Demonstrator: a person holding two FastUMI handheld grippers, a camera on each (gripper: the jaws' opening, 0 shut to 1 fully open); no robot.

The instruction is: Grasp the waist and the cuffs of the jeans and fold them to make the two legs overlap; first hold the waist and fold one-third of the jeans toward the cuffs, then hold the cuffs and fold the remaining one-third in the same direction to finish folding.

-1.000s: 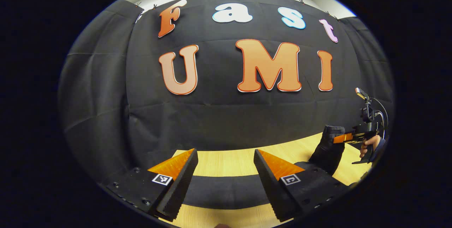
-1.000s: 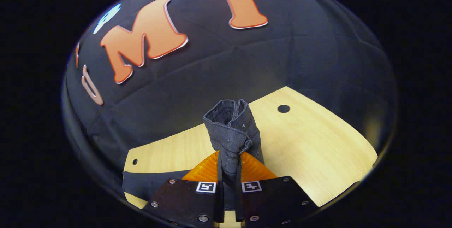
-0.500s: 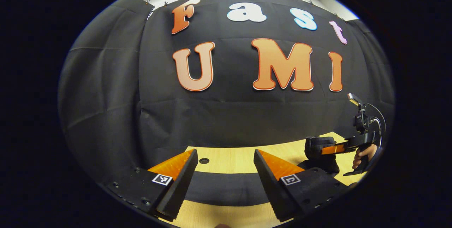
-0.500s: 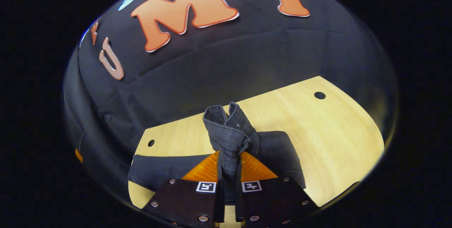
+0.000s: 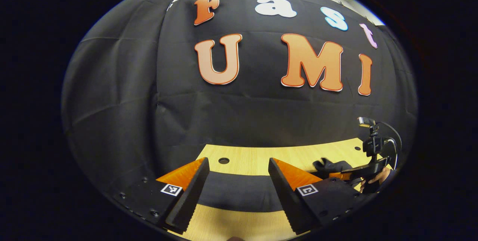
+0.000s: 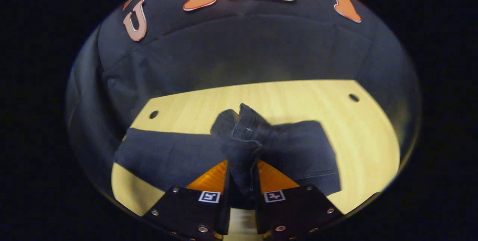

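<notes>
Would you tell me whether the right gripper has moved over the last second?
Yes. In the left gripper view, the right gripper has come down toward the table, bringing its pinched fold of the jeans from well above the wood to just over it.

1. We count one pair of jeans (image 6: 295, 147), dark denim, lying across the desk (image 6: 366, 140).
2. One desk, light wood.
3. Holes in the desktop: two in the right gripper view, one near the far left corner (image 6: 153, 114) and one near the far right corner (image 6: 353, 97).
4. Grippers: two. The left gripper (image 5: 236, 181) has two fingers; the right gripper (image 6: 241, 187) has two as well.
5. One hand (image 5: 375, 178), at the right gripper's handle in the left gripper view.
</notes>
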